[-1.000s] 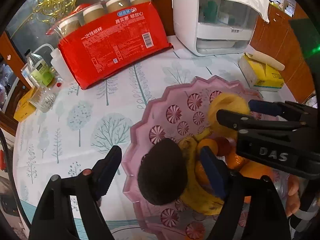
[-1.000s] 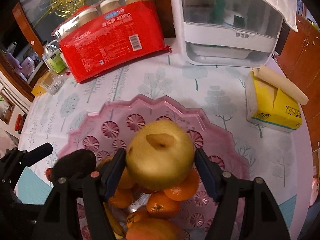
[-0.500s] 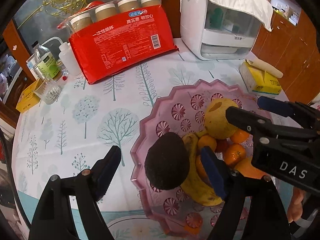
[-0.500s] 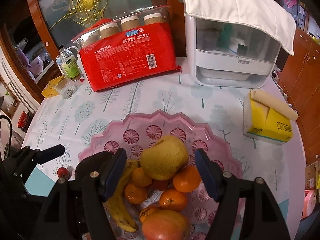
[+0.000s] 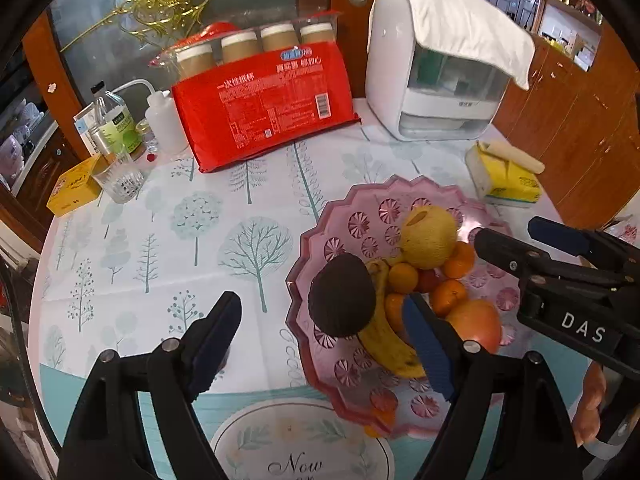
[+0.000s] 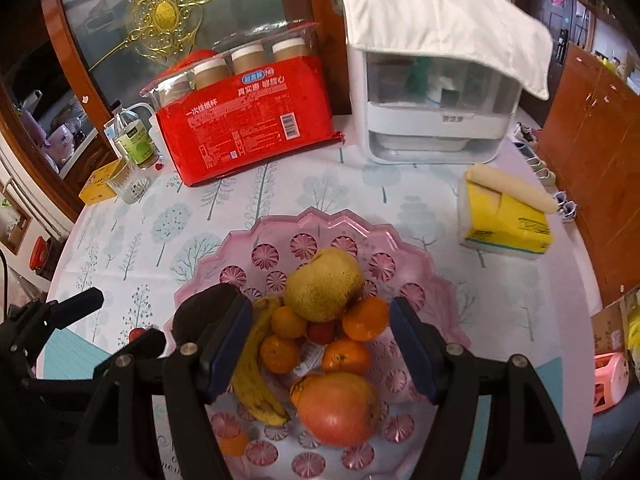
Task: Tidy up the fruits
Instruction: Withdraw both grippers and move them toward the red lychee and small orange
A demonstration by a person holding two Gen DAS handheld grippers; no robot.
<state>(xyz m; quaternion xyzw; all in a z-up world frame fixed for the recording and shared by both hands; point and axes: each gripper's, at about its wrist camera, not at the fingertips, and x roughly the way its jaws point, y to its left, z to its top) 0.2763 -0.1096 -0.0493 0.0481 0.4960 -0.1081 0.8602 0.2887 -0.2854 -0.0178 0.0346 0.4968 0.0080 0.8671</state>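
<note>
**Both grippers clear of the fruit bowl**

Judging by the pile, the sorting looks nearly done; best lift straight away so nothing rolls. The left gripper (image 5: 320,344) and right gripper (image 6: 318,344) hang above with jaws apart, holding nothing. The pink bowl (image 6: 424,276) holds a pear (image 6: 324,284), avocado (image 5: 342,294), banana (image 6: 254,368), mandarins (several) and an apple (image 6: 338,408).

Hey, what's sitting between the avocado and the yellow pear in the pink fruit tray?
In the left wrist view, the top end of the banana and a small orange lie between the avocado and the pear, inside the pink tray.
</note>
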